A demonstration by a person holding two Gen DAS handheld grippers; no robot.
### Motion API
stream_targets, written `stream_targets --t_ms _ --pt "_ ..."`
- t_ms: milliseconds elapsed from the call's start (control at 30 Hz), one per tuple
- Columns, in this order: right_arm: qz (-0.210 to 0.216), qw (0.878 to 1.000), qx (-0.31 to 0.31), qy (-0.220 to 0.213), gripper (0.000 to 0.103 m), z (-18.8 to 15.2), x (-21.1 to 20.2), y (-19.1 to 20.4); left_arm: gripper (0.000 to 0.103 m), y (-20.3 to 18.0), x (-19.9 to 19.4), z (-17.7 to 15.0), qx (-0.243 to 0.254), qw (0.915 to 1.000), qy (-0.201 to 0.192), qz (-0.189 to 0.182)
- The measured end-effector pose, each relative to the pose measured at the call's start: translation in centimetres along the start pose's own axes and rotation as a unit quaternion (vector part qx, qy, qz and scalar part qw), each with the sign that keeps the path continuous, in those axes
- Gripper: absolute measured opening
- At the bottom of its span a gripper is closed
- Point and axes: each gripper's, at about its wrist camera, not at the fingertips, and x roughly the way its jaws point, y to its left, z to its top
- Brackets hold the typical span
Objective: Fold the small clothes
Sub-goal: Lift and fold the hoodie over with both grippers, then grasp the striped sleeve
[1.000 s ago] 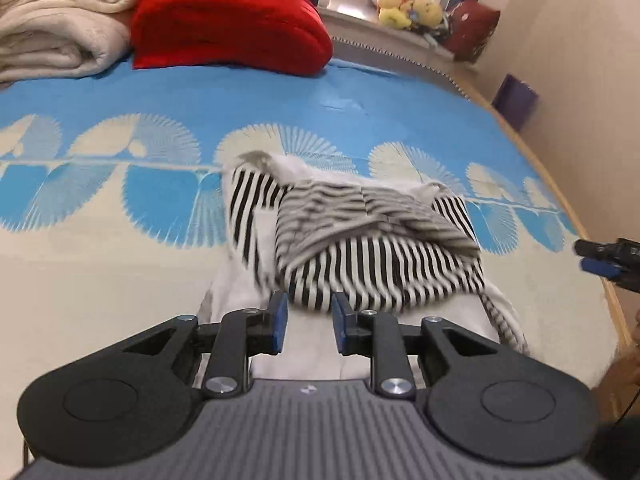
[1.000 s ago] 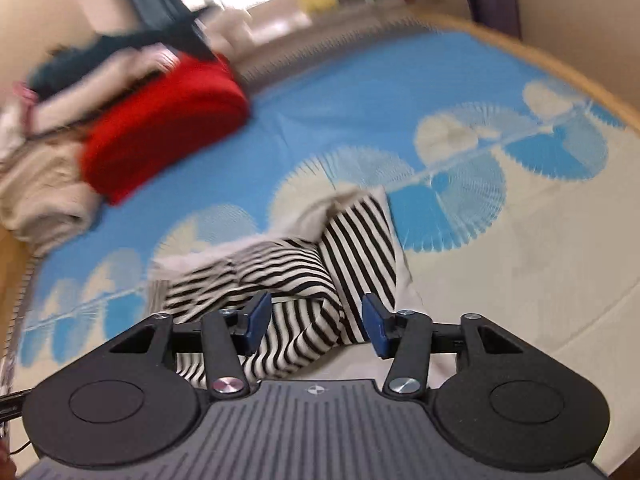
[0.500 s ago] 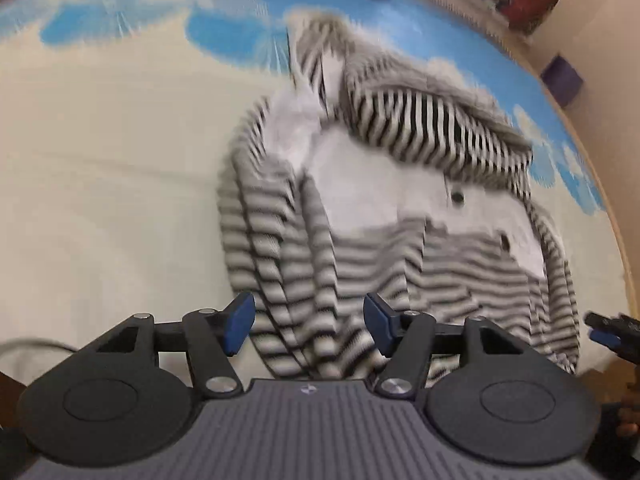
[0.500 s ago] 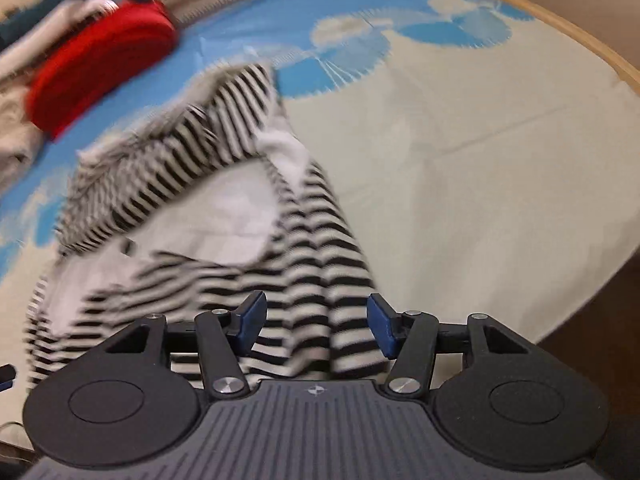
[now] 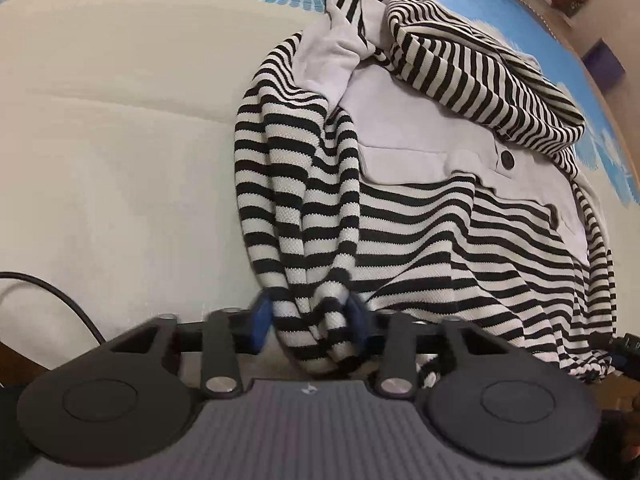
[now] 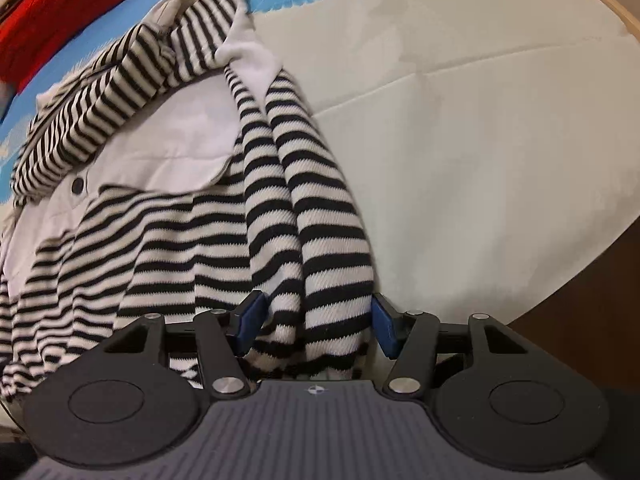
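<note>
A small black-and-white striped garment (image 5: 420,216) with pale plain panels and dark buttons lies on the bed, its top part folded over itself. My left gripper (image 5: 308,322) is closing on the garment's near left hem, with bunched striped fabric between its blue pads. My right gripper (image 6: 316,324) is at the near right hem (image 6: 328,280), with the striped sleeve between its blue pads, which stand wider apart. The garment (image 6: 160,208) fills the left of the right wrist view.
The bed cover (image 5: 120,160) is cream with blue fan patterns at the far side. A red cushion (image 6: 60,12) lies at the back left. The bed's wooden edge (image 6: 600,0) curves on the right. A black cable (image 5: 48,292) runs at the left.
Both grippers dropped from over the folded top to the garment's near hem. The left jaws narrowed onto the fabric; the right jaws now have the sleeve between them.
</note>
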Motion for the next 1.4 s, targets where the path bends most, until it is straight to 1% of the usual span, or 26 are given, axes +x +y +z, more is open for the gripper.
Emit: stream_targets --t_ms 33,100,133,167,200,233,300,333,400,433,500,567,633,733,833,900,933,967,1000,1033,1133,1200,1267,1333,1367,1400 --pt "-0.001 1.0 -0.003 0.0 0.059 0.0 -0.1 0.1 0.009 0.2 -0.2 -0.1 -0.004 1.0 -0.003 -0.007" --pt "0.001 1.0 -0.008 0.001 0.054 -0.1 -0.2 0.3 0.007 0.4 -0.9 -0.1 0.001 0.9998 -0.018 -0.012" --pt "0.009 1.0 -0.008 -0.001 0.036 0.0 -0.4 0.2 0.007 0.3 -1.6 -0.2 0.008 0.9995 -0.028 -0.011" --pt "0.023 1.0 -0.004 -0.005 0.014 0.0 -0.7 0.2 0.006 0.4 -2.5 -0.3 0.01 0.9991 -0.039 -0.014" --pt "0.033 0.999 0.002 -0.014 0.011 0.1 -1.1 0.1 0.006 0.7 -3.4 -0.4 0.005 0.9986 -0.048 -0.02" --pt "0.037 0.999 0.006 -0.025 0.005 0.2 -1.7 0.0 0.006 1.3 -4.4 -0.5 -0.005 0.998 -0.056 -0.027" --pt "0.045 0.998 0.024 -0.042 0.005 0.4 -2.9 -0.7 0.006 2.2 -5.7 -0.9 -0.02 0.9974 -0.057 -0.039" --pt "0.05 0.997 0.034 -0.041 0.004 0.4 -3.1 -1.1 0.006 2.5 -5.9 -1.3 -0.023 0.9975 -0.053 -0.041" --pt "0.045 0.998 0.037 -0.02 0.004 0.2 -2.6 -1.3 0.007 2.6 -5.1 -2.2 -0.011 0.9991 -0.028 -0.03" --pt "0.034 0.999 0.03 -0.005 0.005 0.1 -2.0 -1.2 0.008 2.5 -4.4 -2.4 -0.003 0.9996 -0.01 -0.025" --pt "0.019 1.0 0.014 0.012 0.007 0.1 -1.1 -0.8 0.018 2.7 -3.0 -2.0 -0.011 0.9996 0.013 -0.021" --pt "0.011 1.0 0.006 0.012 0.015 0.3 -0.8 -0.6 0.041 3.1 -2.8 -1.3 -0.033 0.9994 0.004 -0.014" --pt "0.01 1.0 0.008 0.01 0.02 0.4 -0.8 -0.5 0.047 3.5 -2.4 -0.7 -0.051 0.9986 0.005 -0.011" --pt "0.008 1.0 0.003 0.01 0.023 0.3 -0.5 -0.2 0.047 3.2 -1.5 -0.3 -0.052 0.9982 0.022 -0.018" --pt "0.005 1.0 -0.007 0.01 0.025 0.2 -0.1 0.2 0.047 2.2 -0.8 -0.6 -0.032 0.9993 0.021 -0.005" --pt "0.002 1.0 -0.017 0.007 0.025 0.0 -0.2 0.5 0.044 2.3 -0.4 -0.6 -0.032 0.9993 0.017 0.001" --pt "0.001 1.0 -0.021 0.007 0.025 -0.1 -0.2 0.6 0.036 2.2 -0.5 -0.6 -0.03 0.9994 0.014 0.001" --pt "0.003 1.0 -0.025 0.006 0.024 -0.1 -0.2 0.6 0.016 2.1 -0.4 -0.7 -0.025 0.9996 0.013 -0.004" --pt "0.005 1.0 -0.026 0.004 0.021 -0.1 -0.2 0.7 0.01 1.9 -0.5 -0.7 -0.019 0.9996 0.013 -0.014" --pt "0.008 1.0 -0.026 0.0 0.008 -0.1 -0.4 0.6 0.008 1.6 -0.7 -0.7 -0.012 0.9998 0.007 -0.014" --pt "0.024 0.999 -0.01 -0.032 0.005 0.1 -1.9 0.1 0.007 1.3 -2.2 -0.9 0.007 0.9996 -0.02 -0.017" --pt "0.04 0.998 0.001 -0.048 0.005 0.2 -2.8 -0.3 0.007 1.3 -3.1 -0.8 0.003 0.9989 -0.036 -0.028" --pt "0.041 0.998 0.005 -0.045 0.005 0.2 -2.8 -0.5 0.009 1.7 -3.3 -0.7 -0.012 0.9986 -0.037 -0.035" --pt "0.037 0.999 0.006 -0.027 0.007 0.1 -2.2 -0.5 0.015 2.4 -2.7 -0.7 -0.034 0.9986 -0.024 -0.032" --pt "0.032 0.999 0.003 -0.018 0.011 0.1 -1.8 -0.4 0.016 2.5 -2.3 -0.6 -0.041 0.9985 -0.017 -0.032" --pt "0.024 1.0 -0.001 -0.01 0.012 0.0 -1.5 -0.3 0.018 2.6 -1.9 -0.6 -0.045 0.9985 -0.008 -0.029"
